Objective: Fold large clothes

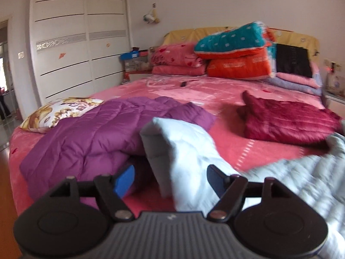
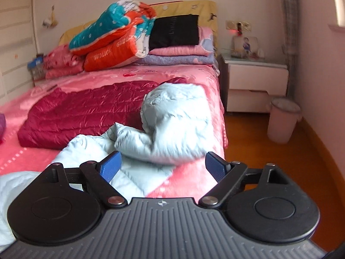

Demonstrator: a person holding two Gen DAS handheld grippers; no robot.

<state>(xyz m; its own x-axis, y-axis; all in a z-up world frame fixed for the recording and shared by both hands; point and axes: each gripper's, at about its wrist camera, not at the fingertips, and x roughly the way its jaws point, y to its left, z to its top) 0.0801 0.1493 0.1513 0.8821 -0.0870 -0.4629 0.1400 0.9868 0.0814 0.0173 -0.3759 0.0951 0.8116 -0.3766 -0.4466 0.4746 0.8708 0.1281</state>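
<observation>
With both the left gripper (image 1: 170,178) and right gripper (image 2: 162,165) jaws apart and empty, the pale blue jacket (image 2: 172,118) lies rumpled on the bed's (image 2: 103,79) near edge, awaiting a fresh grasp to fold.

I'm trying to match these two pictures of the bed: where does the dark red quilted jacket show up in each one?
Left wrist view: the dark red quilted jacket lies right of centre on the pink bed, beyond the pale blue jacket.
Right wrist view: the same jacket lies left of centre, spread flat behind the pale blue one.
Shared landmark: the teal and orange folded quilt stacked at the headboard.
</observation>
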